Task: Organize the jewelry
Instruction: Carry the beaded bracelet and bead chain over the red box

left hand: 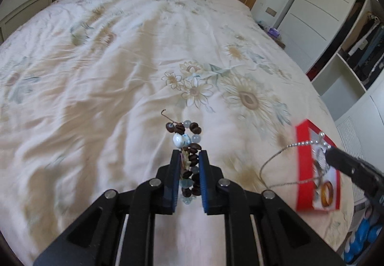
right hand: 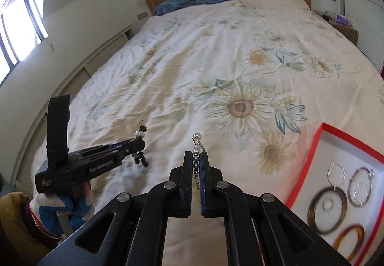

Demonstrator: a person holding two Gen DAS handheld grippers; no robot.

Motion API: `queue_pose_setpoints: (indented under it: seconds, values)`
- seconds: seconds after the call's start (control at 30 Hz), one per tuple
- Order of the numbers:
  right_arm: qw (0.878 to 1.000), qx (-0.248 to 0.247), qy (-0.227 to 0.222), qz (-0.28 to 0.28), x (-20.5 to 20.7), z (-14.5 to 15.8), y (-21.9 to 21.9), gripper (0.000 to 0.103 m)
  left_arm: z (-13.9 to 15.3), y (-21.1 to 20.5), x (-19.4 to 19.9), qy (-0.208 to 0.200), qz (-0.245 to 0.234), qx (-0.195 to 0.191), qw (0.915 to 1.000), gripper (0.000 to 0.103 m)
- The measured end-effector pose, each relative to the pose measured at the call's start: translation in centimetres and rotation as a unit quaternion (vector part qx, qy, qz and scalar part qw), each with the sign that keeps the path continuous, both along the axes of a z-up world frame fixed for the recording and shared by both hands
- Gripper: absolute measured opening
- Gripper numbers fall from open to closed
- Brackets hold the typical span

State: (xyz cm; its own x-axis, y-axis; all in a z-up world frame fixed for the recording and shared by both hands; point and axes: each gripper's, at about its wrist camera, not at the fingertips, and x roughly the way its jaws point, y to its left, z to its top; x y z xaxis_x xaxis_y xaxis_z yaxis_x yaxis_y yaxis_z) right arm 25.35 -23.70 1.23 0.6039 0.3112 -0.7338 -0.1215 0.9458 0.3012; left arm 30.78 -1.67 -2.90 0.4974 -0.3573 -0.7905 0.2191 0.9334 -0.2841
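Two tools: mine, both clenched.
Left tool point(left hand: 189, 156): grasping the brown bead bracelet point(left hand: 189, 143) above the bed point(left hand: 120, 62).
Right tool point(right hand: 196, 158): grasping the pearl necklace point(right hand: 196, 146).
Red box point(right hand: 321, 136): at four o'clock on the bed, bangles point(right hand: 327, 208) inside.

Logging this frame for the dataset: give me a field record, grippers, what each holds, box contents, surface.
left gripper: shut on brown bead bracelet
right gripper: shut on pearl chain necklace
red box: open, on the bed, to the right gripper's right
box contents: silver bangle, dark bangle, amber ring
surface: floral bedspread
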Motion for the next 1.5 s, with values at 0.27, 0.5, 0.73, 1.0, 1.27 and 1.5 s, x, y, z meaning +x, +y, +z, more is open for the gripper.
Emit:
queue_pose_setpoints:
  seconds: [0.27, 0.5, 0.73, 1.0, 1.27, 1.5]
  values:
    - [0.999, -0.009, -0.037, -0.002, -7.5, 6.3, 1.2, 0.005, 6.0, 1.9, -9.3, -0.042, -0.023, -0.002, 0.9988, 0.013]
    - [0.997, -0.023, -0.073, -0.008, -14.0, 10.6, 0.9, 0.005, 9.4, 2.1, -15.7, -0.074, -0.039, -0.007, 0.9965, 0.013]
    - [0.994, -0.034, -0.102, -0.024, -18.4, 13.2, -1.1, 0.005, 11.1, 0.0, -19.3, -0.087, -0.063, -0.016, 0.9941, 0.013]
    - [0.99, -0.049, -0.119, -0.064, -20.3, 15.2, -5.9, 0.005, 11.6, -6.3, -20.0, -0.084, -0.116, -0.014, 0.9895, 0.014]
    - [0.987, -0.057, -0.109, -0.107, -17.5, 14.0, -12.1, 0.005, 9.9, -13.9, -17.9, -0.065, -0.16, -0.002, 0.9849, 0.014]
    - [0.985, -0.064, -0.091, -0.131, -12.9, 10.6, -17.1, 0.005, 6.2, -21.3, -14.8, -0.029, -0.193, 0.014, 0.9808, 0.014]
